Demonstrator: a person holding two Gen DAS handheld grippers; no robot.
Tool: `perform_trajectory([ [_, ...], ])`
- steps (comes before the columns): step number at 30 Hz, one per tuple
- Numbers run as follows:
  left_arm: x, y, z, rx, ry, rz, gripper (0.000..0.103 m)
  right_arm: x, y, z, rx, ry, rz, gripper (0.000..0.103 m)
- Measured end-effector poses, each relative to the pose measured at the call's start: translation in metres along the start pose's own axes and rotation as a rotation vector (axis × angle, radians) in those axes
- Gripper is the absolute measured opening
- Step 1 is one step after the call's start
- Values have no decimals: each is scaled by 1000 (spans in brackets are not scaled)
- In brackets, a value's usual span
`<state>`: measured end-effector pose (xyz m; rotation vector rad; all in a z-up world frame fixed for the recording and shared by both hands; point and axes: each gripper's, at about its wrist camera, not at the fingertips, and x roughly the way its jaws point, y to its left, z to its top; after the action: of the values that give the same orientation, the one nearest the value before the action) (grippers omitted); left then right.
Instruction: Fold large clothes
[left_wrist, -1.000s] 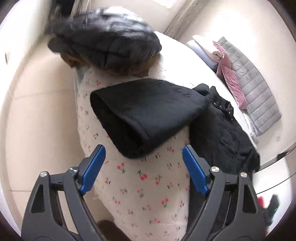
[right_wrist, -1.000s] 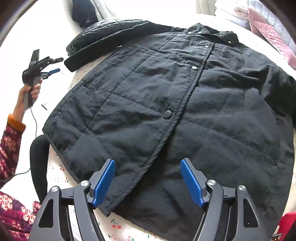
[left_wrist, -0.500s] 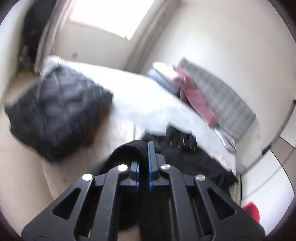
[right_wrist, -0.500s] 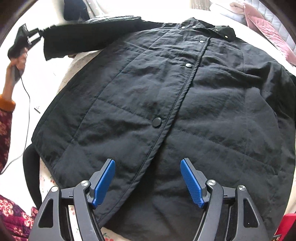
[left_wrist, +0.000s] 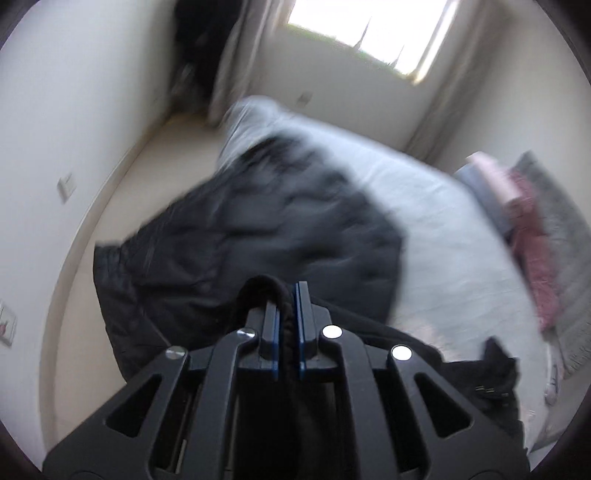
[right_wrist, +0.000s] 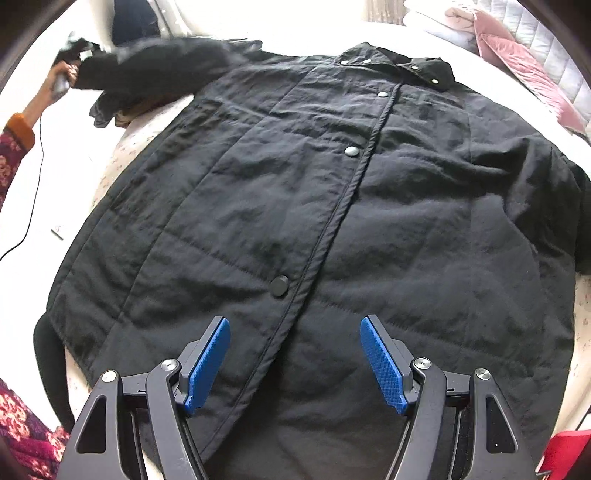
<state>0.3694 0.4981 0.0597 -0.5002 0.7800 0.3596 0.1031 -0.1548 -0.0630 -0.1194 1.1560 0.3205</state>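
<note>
Since a second ago my left hand-held gripper (left_wrist: 287, 325) has clamped the black quilted coat's sleeve cuff (left_wrist: 260, 290) and lifted it; my right hand-held gripper (right_wrist: 295, 363) hangs wide and empty above the black quilted snap-button coat (right_wrist: 332, 206), spread flat on the floral-sheeted bed (right_wrist: 122, 147)

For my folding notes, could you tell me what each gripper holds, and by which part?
The left gripper is shut on the black coat, pinching its sleeve cuff. The right gripper is open above the hem, holding nothing.

black quilted coat (right_wrist: 332, 221), blue tool pads (right_wrist: 208, 365), floral bedsheet (right_wrist: 125, 147)
</note>
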Motion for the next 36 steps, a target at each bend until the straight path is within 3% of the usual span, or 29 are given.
perform_trajectory([
  [3, 15, 21, -2, -64, 5, -11, 11, -7, -7, 3, 5, -14, -24, 74],
  [5, 23, 26, 5, -49, 71, -6, 11, -12, -15, 4, 19, -22, -35, 74],
  [9, 27, 42, 12, -115, 185, -126, 17, -19, -34, 3, 85, -43, -32, 74],
  [11, 20, 50, 17, -158, 198, -179, 20, -20, -40, 1, 109, -54, -15, 74],
  [12, 12, 54, 20, -162, 182, -158, 44, -21, -40, 0, 114, -56, -10, 74],
  [13, 2, 56, 22, -155, 147, -112, 77, -20, -41, -1, 116, -57, -7, 74],
  [14, -6, 58, 23, -147, 100, -79, 84, -20, -40, -2, 114, -59, -7, 74],
  [16, -36, 63, 26, -124, -19, -24, 86, -21, -39, -4, 112, -59, -4, 74],
  [20, -61, 54, 21, -61, -31, -45, 86, -22, -40, -6, 117, -72, -5, 74],
  [23, -74, 23, 2, 62, -45, -111, 86, -23, -48, -6, 152, -92, -11, 74],
  [29, -79, -61, -59, 263, 11, -231, 87, -37, -83, -7, 237, -125, -85, 74],
  [36, -77, -164, -157, 450, 127, -361, 92, -73, -179, -7, 408, -151, -184, 75],
])
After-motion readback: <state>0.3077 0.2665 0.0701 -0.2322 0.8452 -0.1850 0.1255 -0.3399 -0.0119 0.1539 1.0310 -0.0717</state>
